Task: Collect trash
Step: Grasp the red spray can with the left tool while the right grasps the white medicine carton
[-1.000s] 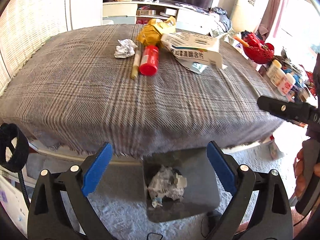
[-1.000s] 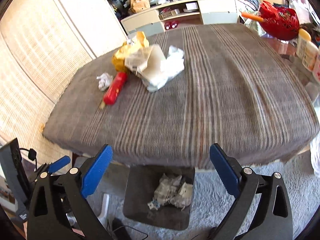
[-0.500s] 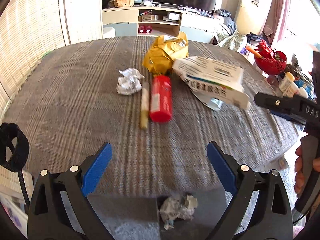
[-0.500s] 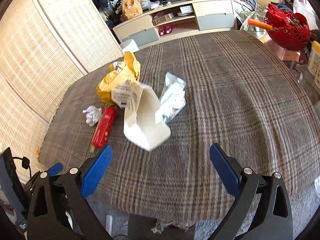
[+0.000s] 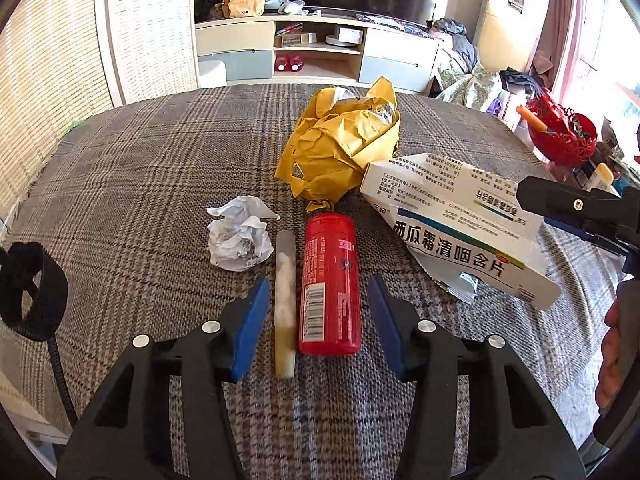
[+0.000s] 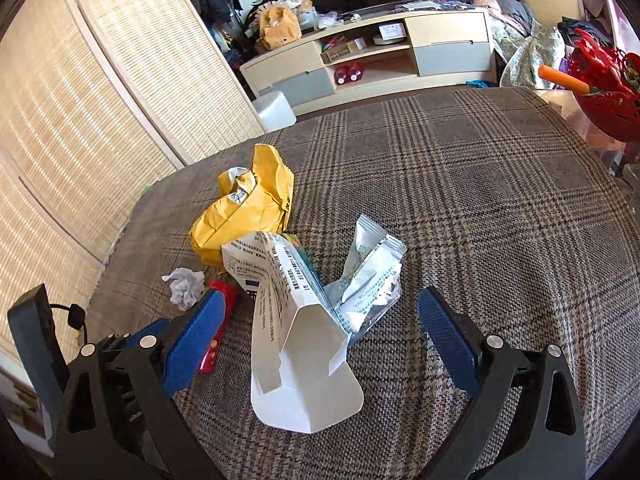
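Note:
On the plaid table cloth (image 5: pixel 140 184) a red bottle (image 5: pixel 330 284) and a pale stick (image 5: pixel 285 300) lie side by side. My left gripper (image 5: pixel 318 320) straddles both; its jaws are closing and the pads stand just clear of them. A crumpled white paper (image 5: pixel 238 240) lies to their left and a crumpled yellow bag (image 5: pixel 344 148) behind. My right gripper (image 6: pixel 320 340) is open around the near end of a white medicine box (image 6: pixel 296 344), without touching it. A silver foil pouch (image 6: pixel 368 276) leans against the box.
A red basket (image 6: pixel 604 92) holding an orange stick stands beyond the table's right edge. A low cabinet (image 5: pixel 316 52) and a white stool (image 6: pixel 276 114) stand behind the table, woven blinds (image 6: pixel 80 120) to the left. A hand (image 5: pixel 612 352) shows at the right edge.
Both grippers moved forward from above the bin at the table's front edge to over the trash pile. The left jaws narrowed around the red bottle and stick.

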